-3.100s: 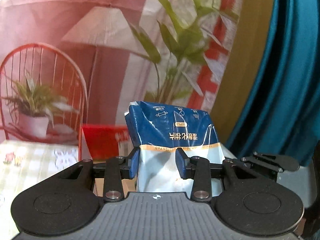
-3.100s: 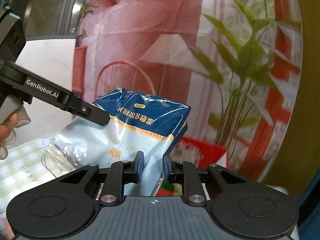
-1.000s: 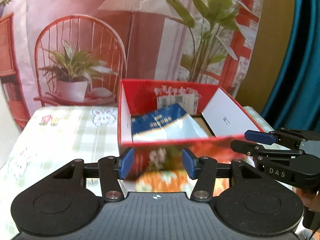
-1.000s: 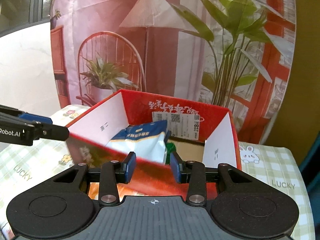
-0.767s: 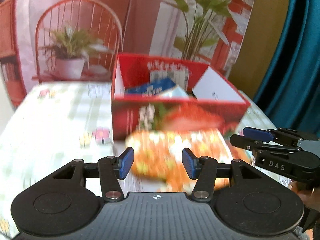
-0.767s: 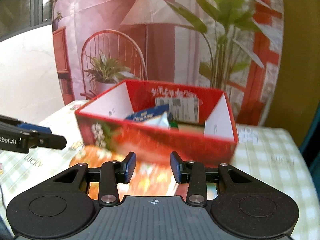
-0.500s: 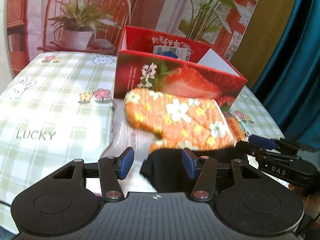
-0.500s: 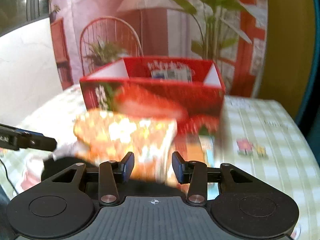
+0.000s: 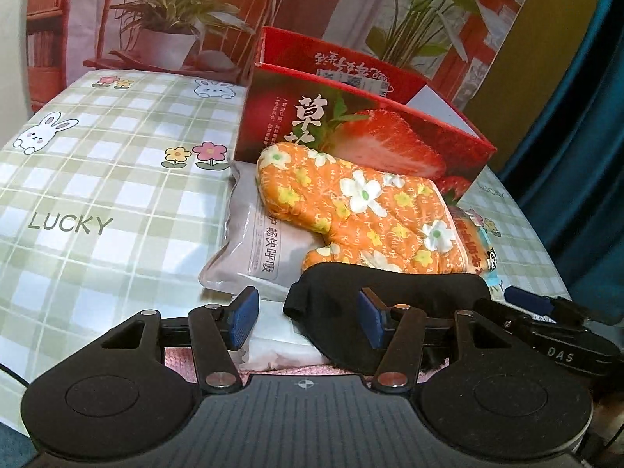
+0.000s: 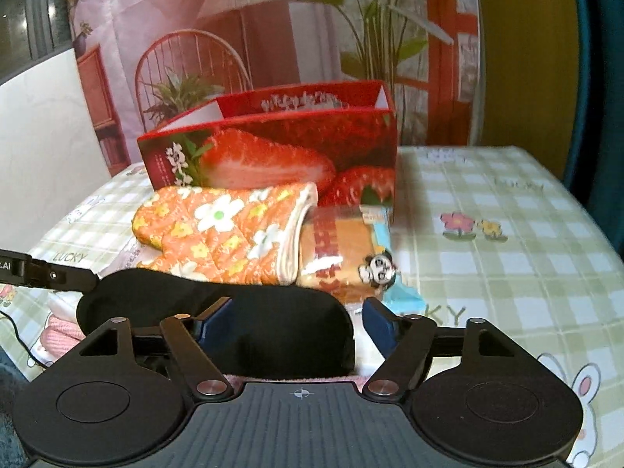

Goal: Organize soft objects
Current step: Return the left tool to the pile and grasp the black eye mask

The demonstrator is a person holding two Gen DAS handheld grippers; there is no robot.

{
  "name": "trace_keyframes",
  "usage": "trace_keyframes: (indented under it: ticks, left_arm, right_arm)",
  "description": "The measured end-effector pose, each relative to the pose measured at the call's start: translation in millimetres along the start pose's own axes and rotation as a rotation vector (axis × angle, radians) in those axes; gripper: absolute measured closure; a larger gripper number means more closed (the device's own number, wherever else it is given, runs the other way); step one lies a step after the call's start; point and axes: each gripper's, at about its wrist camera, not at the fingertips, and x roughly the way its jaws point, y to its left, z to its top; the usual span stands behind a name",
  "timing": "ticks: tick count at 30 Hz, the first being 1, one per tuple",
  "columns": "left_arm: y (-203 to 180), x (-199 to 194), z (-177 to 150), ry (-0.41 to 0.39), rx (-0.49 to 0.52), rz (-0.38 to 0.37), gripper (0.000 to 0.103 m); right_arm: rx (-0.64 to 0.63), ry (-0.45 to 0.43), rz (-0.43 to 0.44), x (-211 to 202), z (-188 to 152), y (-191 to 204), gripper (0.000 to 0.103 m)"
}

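Note:
A black eye mask (image 9: 390, 292) lies on top of a pile in front of the red strawberry box (image 9: 351, 124). Behind it rests an orange floral oven mitt (image 9: 362, 206) on a grey pouch (image 9: 253, 241). My left gripper (image 9: 308, 312) hovers low over the mask's left end; its jaws are opening and the pads do not press on the mask. My right gripper (image 10: 298, 321) straddles the mask's right end (image 10: 234, 312), jaws opening, pads clear of it. The mitt (image 10: 222, 230) and box (image 10: 273, 156) show beyond.
An orange snack packet (image 10: 343, 257) with a panda lies right of the mitt. A white packet (image 9: 280, 339) and pink towel (image 10: 62, 331) sit under the mask. The green checked tablecloth (image 9: 117, 179) spreads left; a teal curtain (image 9: 585, 117) hangs right.
The blue bag went from both grippers into the box. Both grippers drew back and sank to the pile in front of it. The right jaws spread much wider.

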Motion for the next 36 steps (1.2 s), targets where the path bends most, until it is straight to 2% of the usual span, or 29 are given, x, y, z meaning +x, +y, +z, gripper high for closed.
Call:
trace_keyframes:
  ticks: [7, 12, 16, 23, 31, 36]
  left_arm:
    - [4.2, 6.7, -2.2, 0.003, -0.013, -0.009, 0.042]
    - [4.6, 7.6, -3.8, -0.003, -0.008, 0.005, 0.041]
    - [0.6, 9.2, -4.9, 0.0, 0.014, 0.011, 0.039]
    - [-8.0, -6.7, -2.5, -0.09, 0.057, -0.06, 0.039]
    - [-4.4, 18.6, -0.3, -0.02, 0.035, -0.044, 0.039]
    - [2.4, 31.6, 0.1, 0.019, 0.005, -0.073, 0.039]
  right_arm:
    - [0.038, 0.072, 0.021, 18.6, -9.2, -4.3, 0.026]
    - [0.098, 0.082, 0.049, 23.9, -12.2, -14.0, 0.025]
    - [0.109, 0.079, 0.061, 24.3, -12.9, -14.4, 0.028]
    - [0.07, 0.059, 0.051, 19.2, -10.9, -7.8, 0.033]
    - [0.087, 0.049, 0.052, 16.0, -11.7, -11.6, 0.037]
    - [0.096, 0.064, 0.057, 21.3, -13.4, -12.2, 0.037]
